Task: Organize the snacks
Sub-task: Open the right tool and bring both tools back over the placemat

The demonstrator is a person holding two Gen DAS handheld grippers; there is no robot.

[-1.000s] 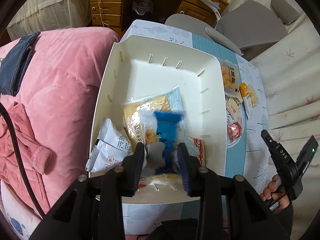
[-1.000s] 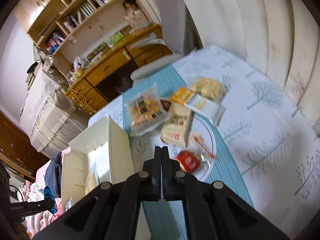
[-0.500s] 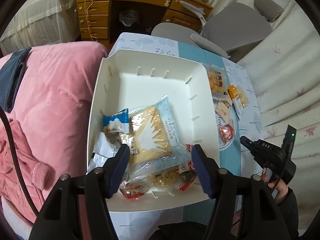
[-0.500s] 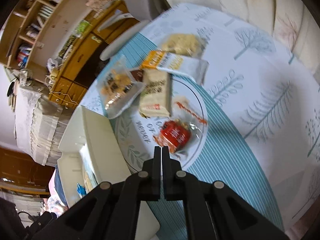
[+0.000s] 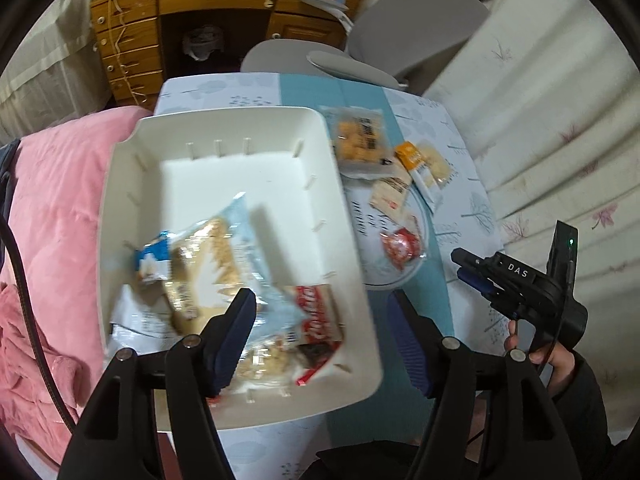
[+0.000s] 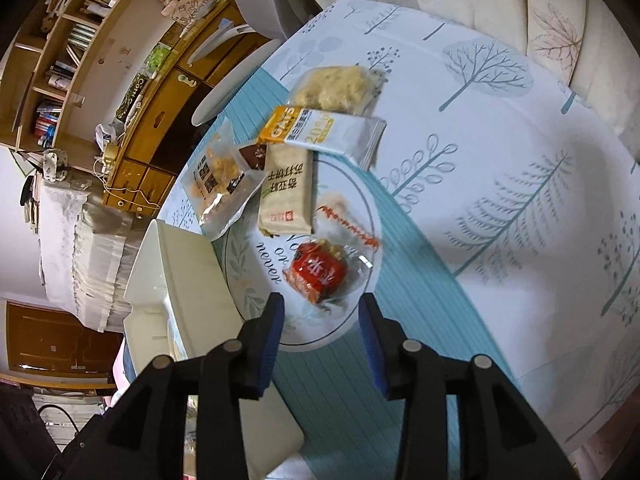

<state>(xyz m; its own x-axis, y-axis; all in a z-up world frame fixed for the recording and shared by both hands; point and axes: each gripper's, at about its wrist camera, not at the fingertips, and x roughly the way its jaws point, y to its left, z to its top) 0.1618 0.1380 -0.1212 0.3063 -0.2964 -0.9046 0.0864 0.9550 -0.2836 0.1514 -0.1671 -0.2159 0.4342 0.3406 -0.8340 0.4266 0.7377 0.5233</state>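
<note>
From the left wrist, the left gripper [image 5: 322,334] hangs over the near right corner of the white plastic bin [image 5: 120,184], its jaws opening and nothing between them. Crinkly snack packets [image 5: 216,272] lie heaped in the bin's near half. Further right, the right gripper [image 5: 466,266] hovers beside the round glass plate [image 5: 416,276].

From the right wrist, the right gripper [image 6: 322,328] has jaws opening and empty, poised just short of the small red foil-wrapped snack [image 6: 318,270] lying on the plate's near side. That packet looks light, soft and slippery, probably crushable; I would pinch it across its middle. The beige cracker packet [image 6: 285,192] lies just beyond it.
</note>
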